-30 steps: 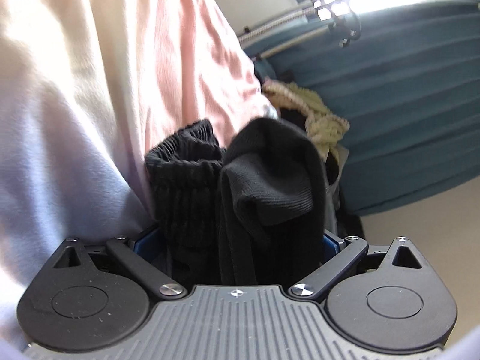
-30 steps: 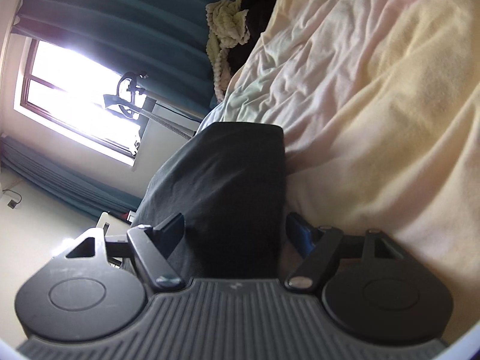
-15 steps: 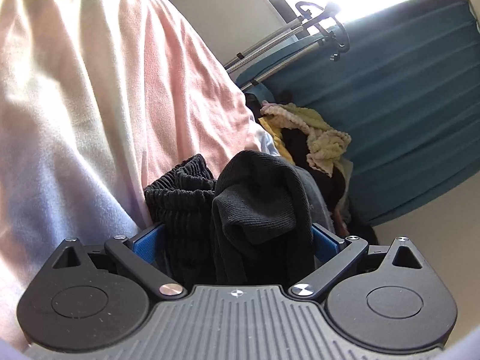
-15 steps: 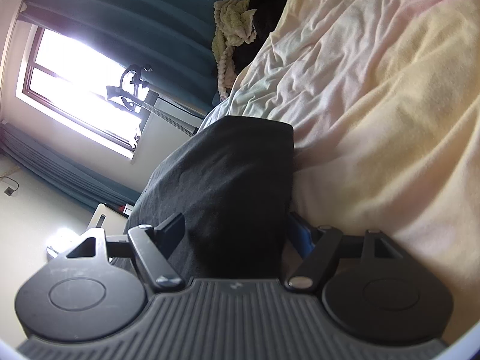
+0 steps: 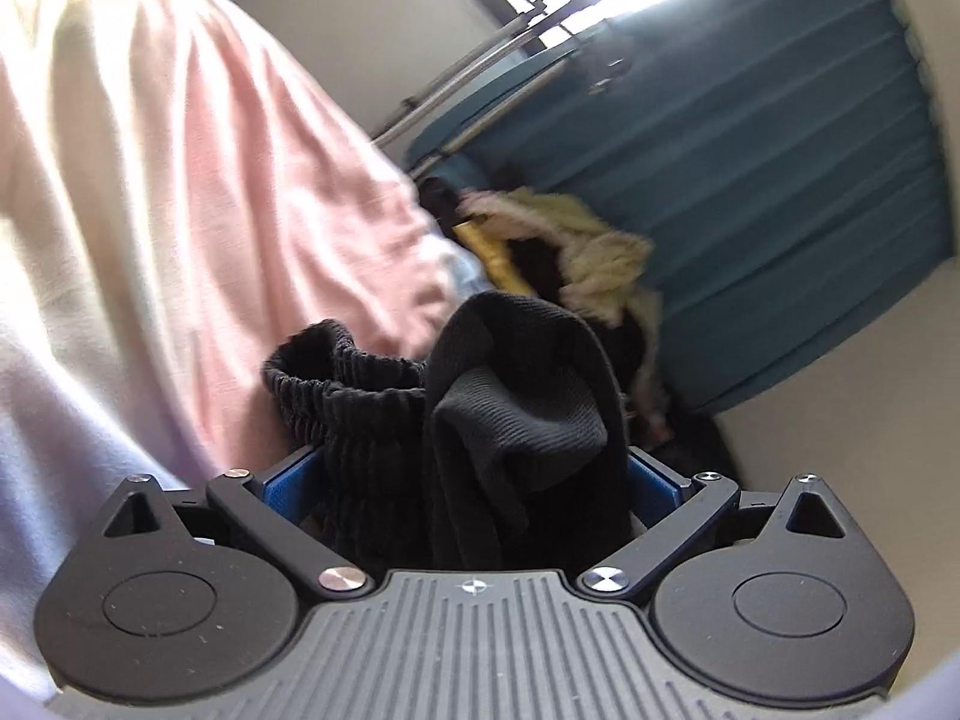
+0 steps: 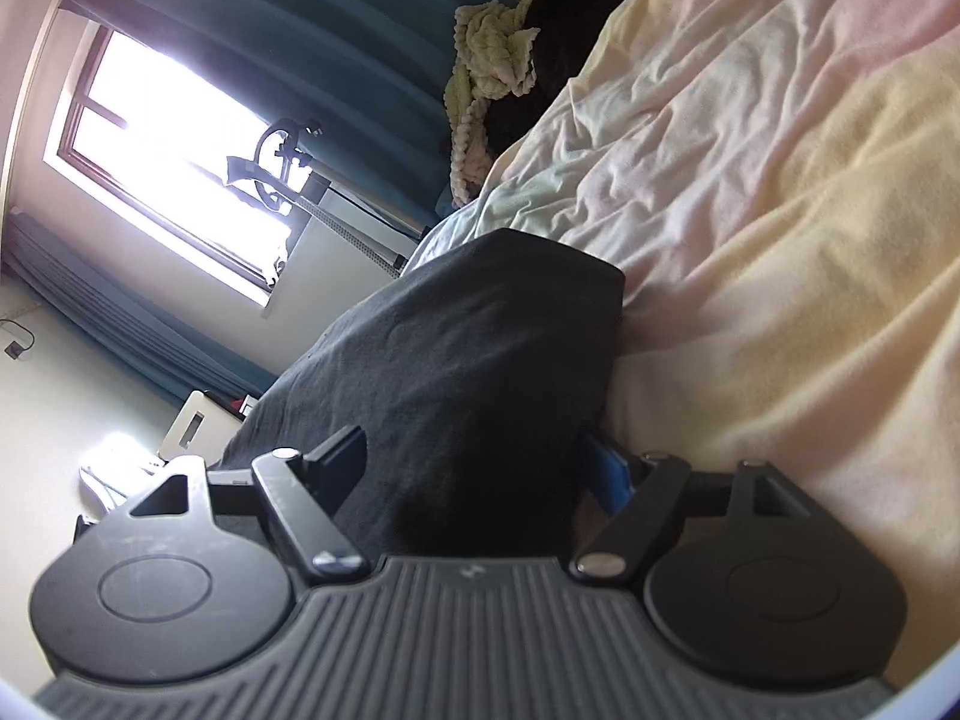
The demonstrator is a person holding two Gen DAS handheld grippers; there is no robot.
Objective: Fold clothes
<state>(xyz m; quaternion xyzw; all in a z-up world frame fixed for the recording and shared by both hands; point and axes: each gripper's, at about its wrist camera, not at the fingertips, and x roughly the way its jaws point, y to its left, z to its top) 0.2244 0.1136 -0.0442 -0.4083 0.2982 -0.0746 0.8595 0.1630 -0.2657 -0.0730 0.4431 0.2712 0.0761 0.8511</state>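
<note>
Bed (image 6: 780, 228) fills most of both views, covered in a rumpled sheet shading pale pink to yellow. Teal curtain (image 5: 780, 192) and bright window (image 6: 168, 156) behind; metal rack (image 5: 474, 78) against the wall. Heap of unfolded laundry (image 5: 588, 252) at the far end of the bed, cream knit on top, dark items under it. Black garment (image 6: 480, 372) held off the bed, strung between the two grippers; looks like knit trousers or similar, exact type not clear. Right gripper (image 6: 480, 468) clamped on a smooth flat stretch of the cloth, which drapes forward over the fingers. Left gripper (image 5: 474, 474) clamped on a bunched end, ribbed gathered band (image 5: 348, 384) to one side, a folded lump beside it; blue pads (image 5: 288, 480) just visible either side of the cloth. Step in hand, by judgement: garment lifted and carried, not yet laid flat. Next move calls for spreading both ends apart over the bed, lowering without twist, then shaking out the bunched end before any crease. Risk: the gathered band stays wadded.
</note>
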